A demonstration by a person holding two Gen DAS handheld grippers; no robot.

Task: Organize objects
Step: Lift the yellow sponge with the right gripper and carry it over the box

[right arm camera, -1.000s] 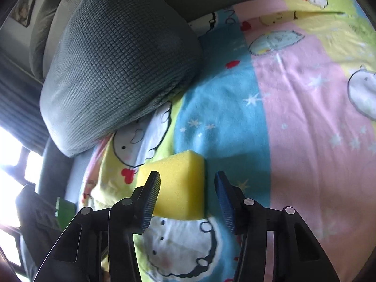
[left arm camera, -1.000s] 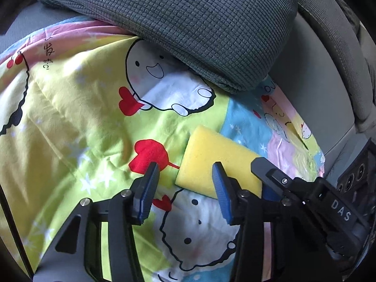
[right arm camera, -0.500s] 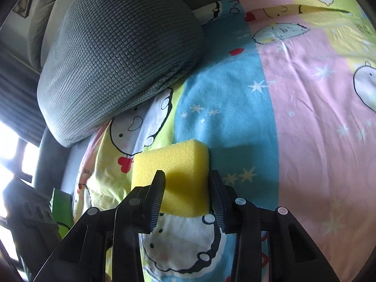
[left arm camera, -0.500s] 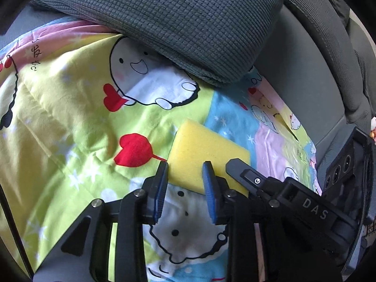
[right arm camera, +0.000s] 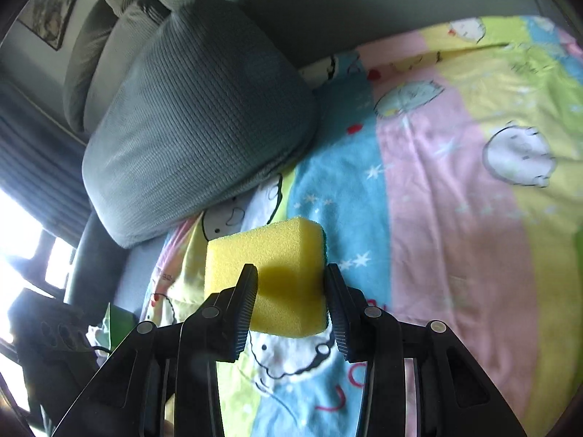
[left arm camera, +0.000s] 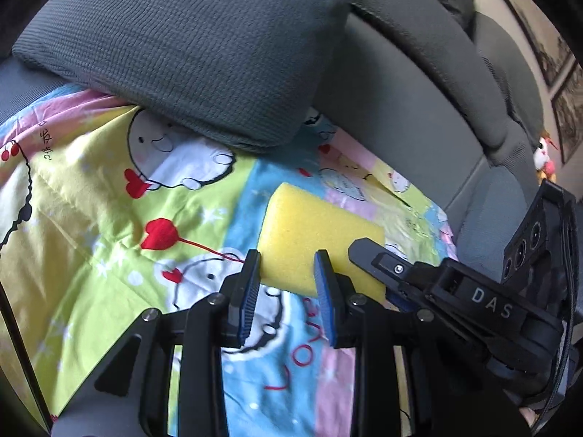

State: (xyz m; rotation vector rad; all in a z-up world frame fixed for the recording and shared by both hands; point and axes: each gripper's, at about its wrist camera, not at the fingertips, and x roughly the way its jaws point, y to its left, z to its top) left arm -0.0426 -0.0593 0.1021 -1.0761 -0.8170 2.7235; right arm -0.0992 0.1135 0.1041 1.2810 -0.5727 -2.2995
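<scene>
My right tongs are clamped on the yellow sponge: both pads press its sides and the block sits raised between them, near end held, far end sticking out past the tips. Right tool is pitched down at the bed, aimed toward the grey pillow.

My left tongs are at a narrow gap, tips just at the sponge's near edge. From the left wrist view I can't tell whether the pads actually touch it. The right tool's black body comes in from the right of that view and crosses the sponge's right corner.

Sponge long axis in the left wrist view runs from near right to far left, far end rounded. In the right wrist view a thin green layer shows along its right side. It sits over the cartoon-print bedsheet, above the blue stripe and a white cartoon figure.

The grey pillow lies on the sheet on the far side, near the sponge but apart from it. Grey sofa back bounds the sheet beyond it. To the right in the right wrist view, open pink and yellow sheet. Bright window at far left.
</scene>
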